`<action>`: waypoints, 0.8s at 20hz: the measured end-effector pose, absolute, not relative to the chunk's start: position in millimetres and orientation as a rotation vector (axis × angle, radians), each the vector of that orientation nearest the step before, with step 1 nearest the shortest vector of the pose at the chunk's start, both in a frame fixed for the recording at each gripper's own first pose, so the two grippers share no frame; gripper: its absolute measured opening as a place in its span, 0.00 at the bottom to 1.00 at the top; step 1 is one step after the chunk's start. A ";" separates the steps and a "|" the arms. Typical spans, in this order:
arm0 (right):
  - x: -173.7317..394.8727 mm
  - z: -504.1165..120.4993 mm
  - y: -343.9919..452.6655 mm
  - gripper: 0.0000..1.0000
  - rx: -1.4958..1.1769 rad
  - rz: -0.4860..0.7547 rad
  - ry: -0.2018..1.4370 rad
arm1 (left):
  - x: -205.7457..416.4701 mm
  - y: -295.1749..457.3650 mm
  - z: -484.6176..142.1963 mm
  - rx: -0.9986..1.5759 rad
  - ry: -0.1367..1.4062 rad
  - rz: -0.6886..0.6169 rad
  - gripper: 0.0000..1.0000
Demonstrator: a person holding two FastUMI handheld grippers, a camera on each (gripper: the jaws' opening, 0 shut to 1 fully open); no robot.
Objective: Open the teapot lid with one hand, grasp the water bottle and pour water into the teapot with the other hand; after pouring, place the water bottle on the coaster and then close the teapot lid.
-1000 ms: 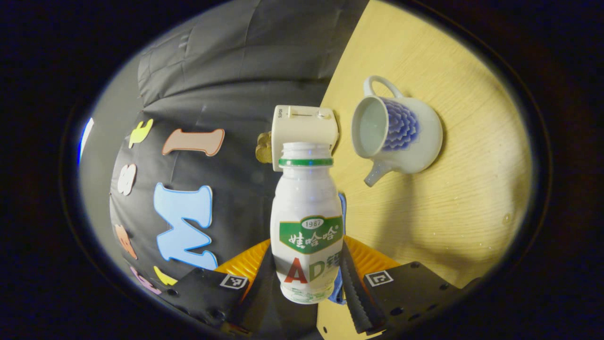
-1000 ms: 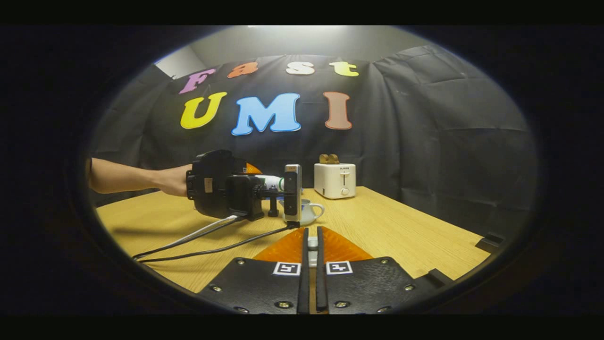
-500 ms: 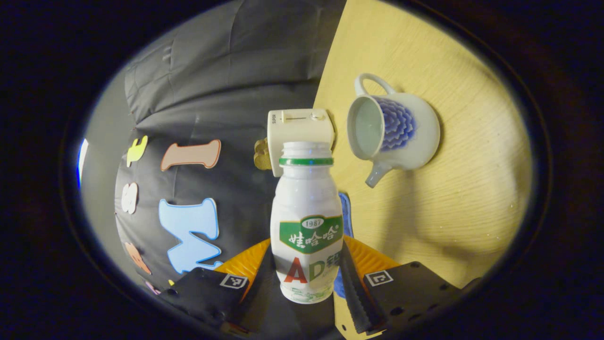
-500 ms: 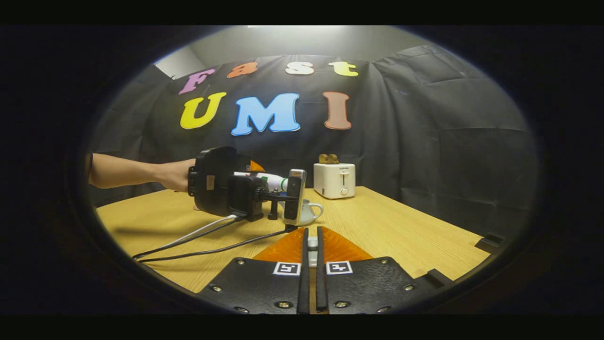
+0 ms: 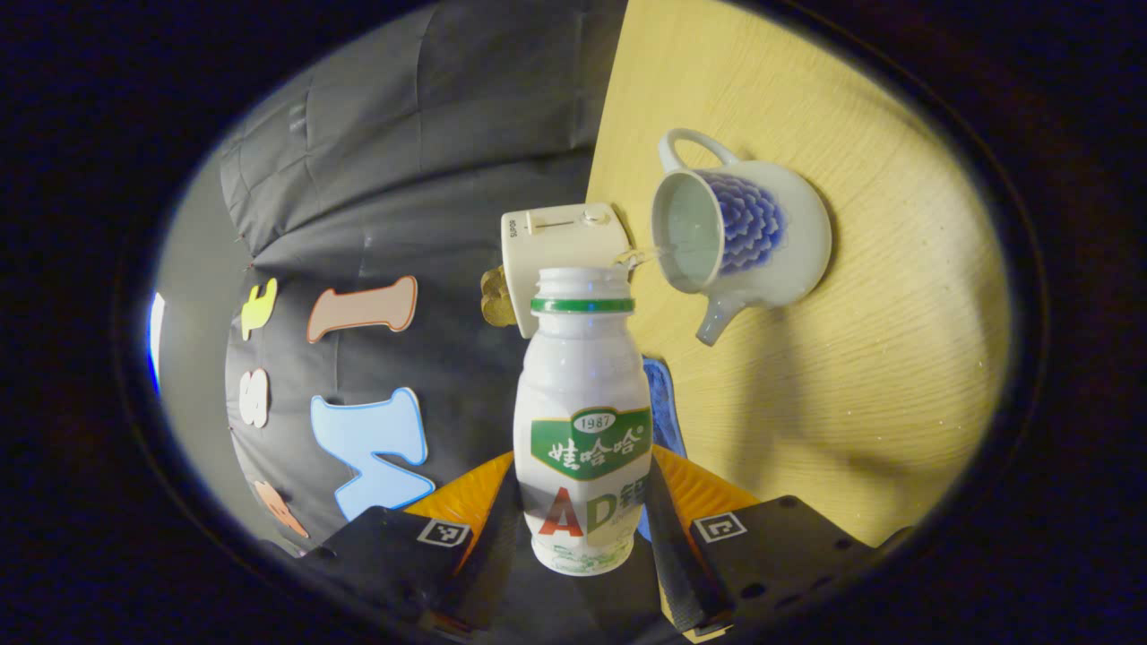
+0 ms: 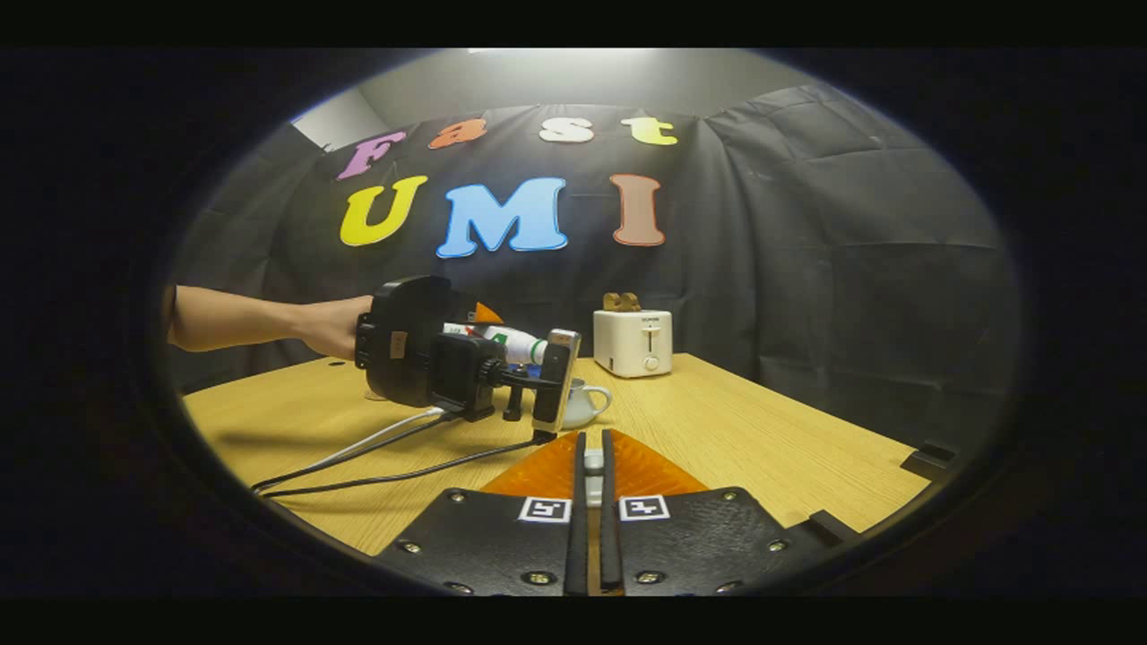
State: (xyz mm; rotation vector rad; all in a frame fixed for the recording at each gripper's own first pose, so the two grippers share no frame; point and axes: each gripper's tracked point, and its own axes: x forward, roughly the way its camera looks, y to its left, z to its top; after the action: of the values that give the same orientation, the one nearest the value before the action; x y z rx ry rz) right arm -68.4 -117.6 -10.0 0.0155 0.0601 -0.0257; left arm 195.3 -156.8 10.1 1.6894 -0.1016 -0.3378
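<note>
In the left gripper view, your left gripper (image 5: 581, 528) is clamped on the water bottle (image 5: 582, 421), one finger pressed against each side of its lower body. The bottle is uncapped, with a green ring just below its open mouth. The scene is rolled sideways here, so the table (image 5: 851, 376) fills the right half of the view. On it stands the teapot (image 5: 739, 233), white with a blue petal pattern, its lid off and its open mouth turned toward the camera, handle at the top and spout at the bottom. A thin stream of water (image 5: 638, 257) runs from the bottle's mouth to the teapot's rim. A white toaster (image 5: 560, 242) sits behind the bottle's neck, and the edge of a blue coaster (image 5: 661, 403) peeks out just right of the bottle's body.

In the right gripper view, your right gripper (image 6: 591, 511) has its fingers drawn nearly together on a small pale object (image 6: 592, 462) at their tips; what it is I cannot tell. Farther off, your hand (image 6: 327, 327) holds the left gripper (image 6: 430, 354) above the table (image 6: 762, 448), with the bottle (image 6: 506, 340) tipped toward the teapot (image 6: 587, 403), which stands partly hidden behind the device. The toaster (image 6: 633, 342) stands near the back edge.
</note>
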 end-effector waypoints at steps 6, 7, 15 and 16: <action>-67.9 -10.3 -118.3 0.05 0.020 -0.024 0.062 | 196.6 -158.4 12.7 1.700 -0.113 -0.335 0.82; -68.3 -11.3 -117.9 0.05 0.020 -0.024 0.063 | 196.4 -157.6 13.2 1.705 -0.110 -0.336 0.82; -67.3 -11.0 -119.2 0.05 0.022 -0.024 0.062 | 197.3 -158.9 17.2 1.736 -0.117 -0.332 0.76; -67.6 -10.4 -119.8 0.05 0.023 -0.024 0.061 | 197.4 -159.5 17.9 1.740 -0.119 -0.331 0.76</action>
State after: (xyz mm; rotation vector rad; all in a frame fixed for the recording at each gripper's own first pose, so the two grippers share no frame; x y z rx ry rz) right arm -67.6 -119.8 -10.4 0.0226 0.0605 -0.0245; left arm 197.4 -159.5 17.9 1.7402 -0.1194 -0.3310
